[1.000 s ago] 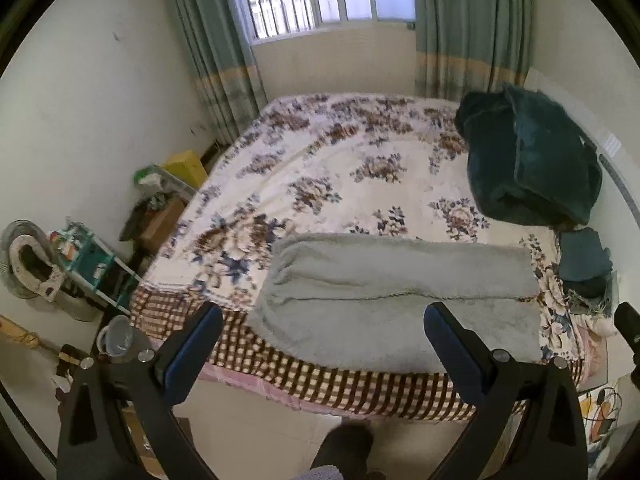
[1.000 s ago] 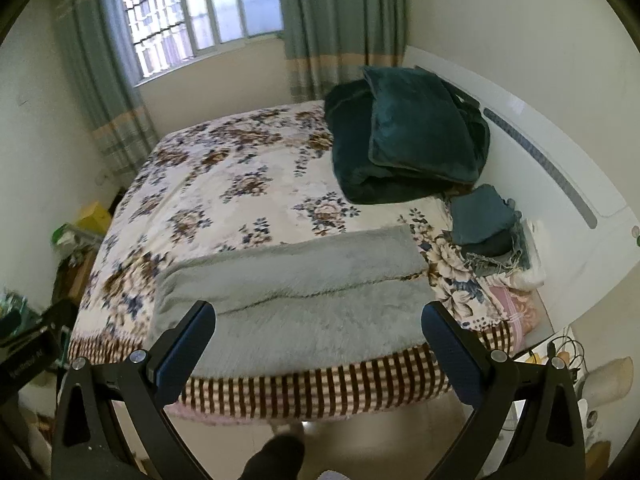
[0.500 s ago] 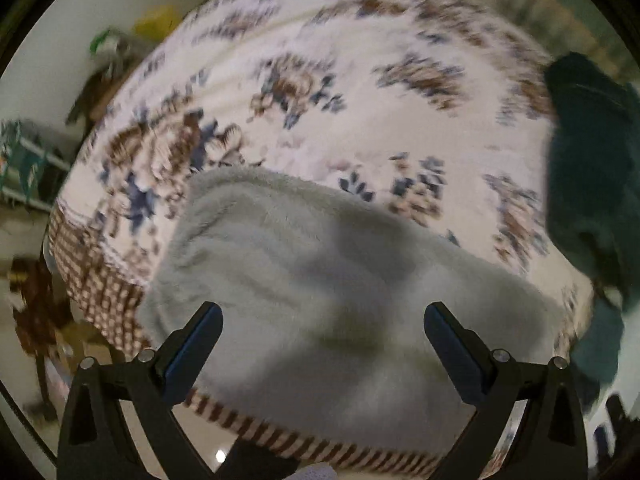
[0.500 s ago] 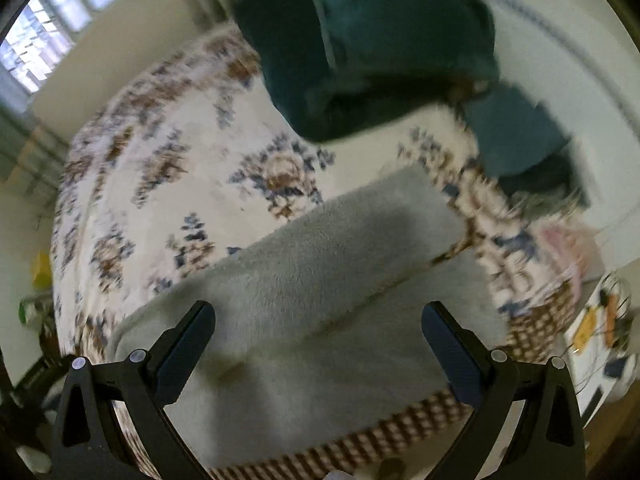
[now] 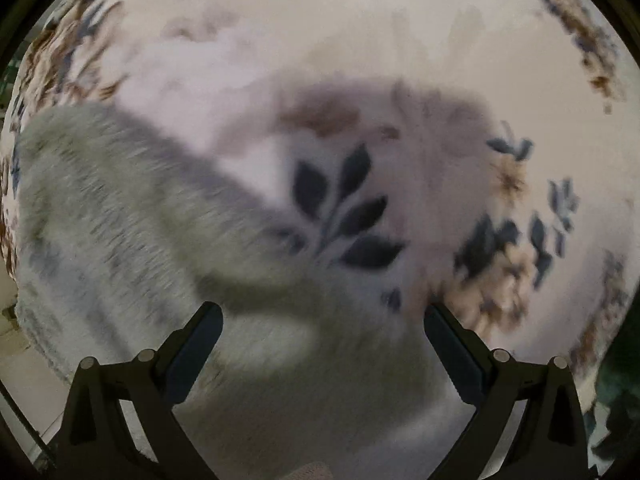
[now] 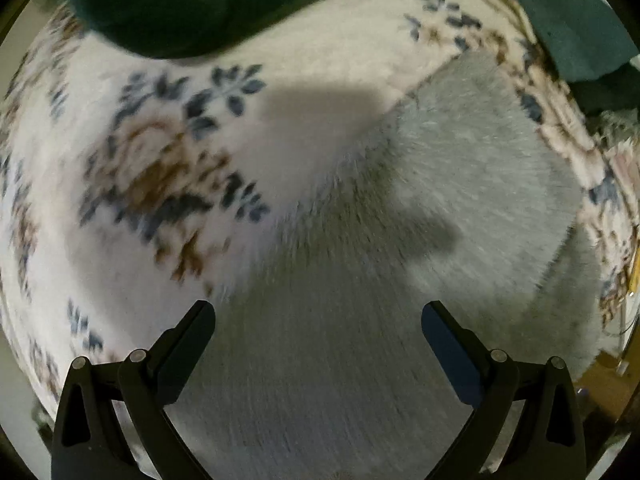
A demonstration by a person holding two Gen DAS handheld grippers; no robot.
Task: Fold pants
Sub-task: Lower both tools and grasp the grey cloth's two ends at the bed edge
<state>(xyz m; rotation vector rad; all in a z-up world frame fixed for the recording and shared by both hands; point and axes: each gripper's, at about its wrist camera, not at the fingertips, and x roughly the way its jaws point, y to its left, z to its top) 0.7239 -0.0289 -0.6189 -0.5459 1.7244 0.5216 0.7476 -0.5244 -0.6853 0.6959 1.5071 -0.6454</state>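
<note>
Pants [image 5: 120, 240] of grey fleece lie flat on the floral bedspread [image 5: 400, 60], below the dark green blanket [image 6: 168, 4]. We hold both the left hand-held gripper [image 5: 322, 332] and the right hand-held gripper [image 6: 318, 330] spread apart above the far edge; next, we judge, each must pinch that edge.

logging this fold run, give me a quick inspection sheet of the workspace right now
surface: floral bedspread, partly blurred
job's things: grey fleece pants lying flat on the bedspread, ungripped
clutter: dark green blanket heaped beyond the pants
grippers: left gripper open, close above a pants edge; right gripper open, close above the pants
cables: nothing seen
surroundings: mostly out of frame; too blurred to tell
</note>
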